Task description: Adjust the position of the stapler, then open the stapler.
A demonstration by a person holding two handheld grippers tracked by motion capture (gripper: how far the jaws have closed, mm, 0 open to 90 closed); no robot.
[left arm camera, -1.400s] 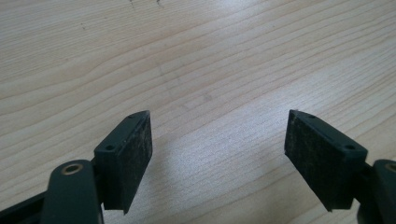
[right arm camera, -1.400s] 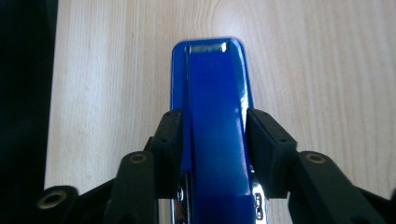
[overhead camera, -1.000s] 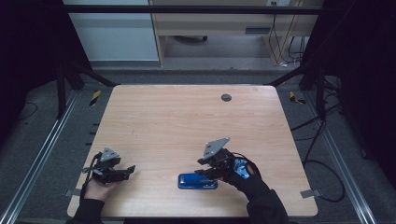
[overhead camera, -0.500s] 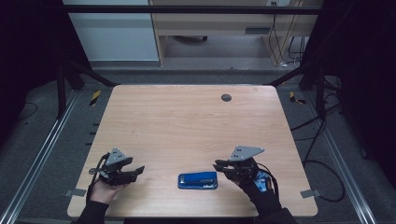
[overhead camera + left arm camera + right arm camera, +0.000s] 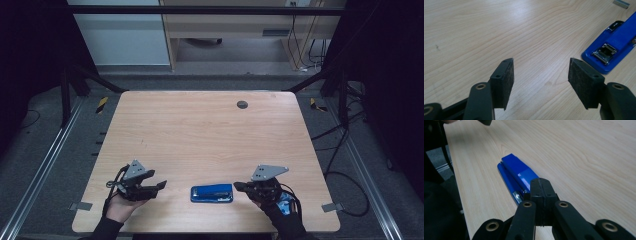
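A blue stapler lies flat on the wooden table near its front edge, between my two grippers. My left gripper is to its left and points at it. In the left gripper view its jaws stand open over bare wood after closing a little, with the stapler off to the right. My right gripper sits just right of the stapler, its tips close to the stapler's end. Its jaws have just closed and are shut with nothing between them, the stapler lying beyond them.
A dark round grommet is set into the table's far side. A small grey metal piece lies beyond the stapler in the left gripper view. Metal rails and cables run along the floor beside the table.
My right gripper has moved right, from over the stapler to beside its right end, and its jaws have come together. My left gripper has shifted right toward the stapler.
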